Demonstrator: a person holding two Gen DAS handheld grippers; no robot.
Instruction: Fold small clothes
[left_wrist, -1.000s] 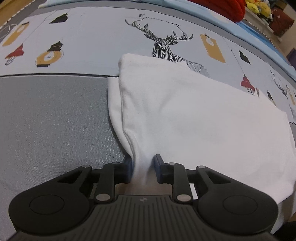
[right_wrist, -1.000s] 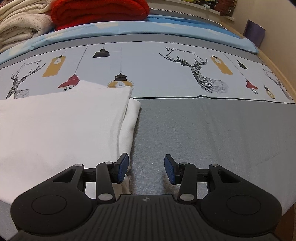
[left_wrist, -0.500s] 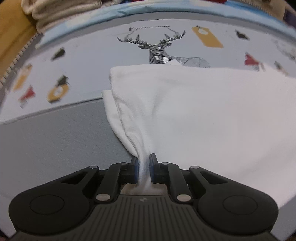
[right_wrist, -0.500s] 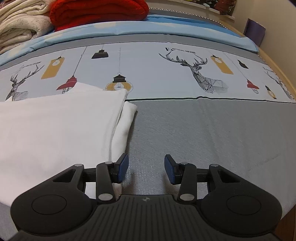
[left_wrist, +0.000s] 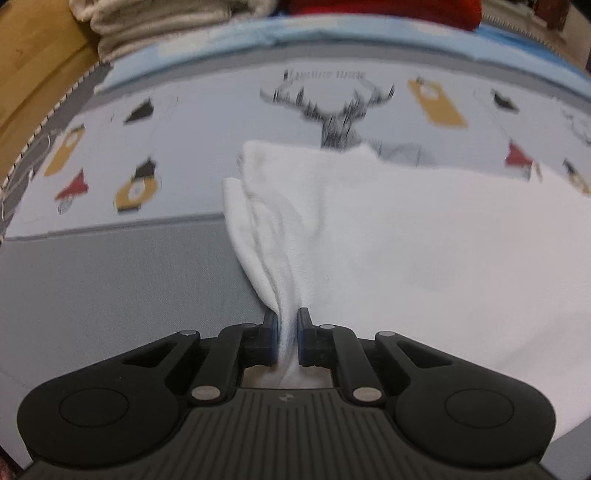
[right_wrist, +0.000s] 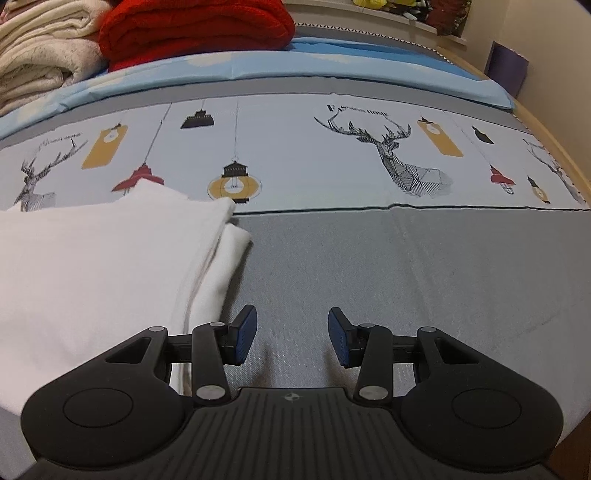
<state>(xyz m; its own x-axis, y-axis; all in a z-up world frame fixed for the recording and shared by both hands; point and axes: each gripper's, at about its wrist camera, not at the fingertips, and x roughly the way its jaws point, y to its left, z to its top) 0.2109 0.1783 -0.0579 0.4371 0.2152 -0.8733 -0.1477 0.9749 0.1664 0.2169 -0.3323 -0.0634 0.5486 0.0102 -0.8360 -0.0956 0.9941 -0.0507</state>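
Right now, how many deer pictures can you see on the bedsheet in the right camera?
3: one deer in the middle right, one at the left edge behind the white garment, one cut off far right. More may be hidden.

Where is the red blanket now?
In the right wrist view, the red blanket lies top left, at the bed's far edge, right of the cream blankets.

Black hand-held gripper (left_wrist: 286, 334), blue pads (right_wrist: 246, 334)
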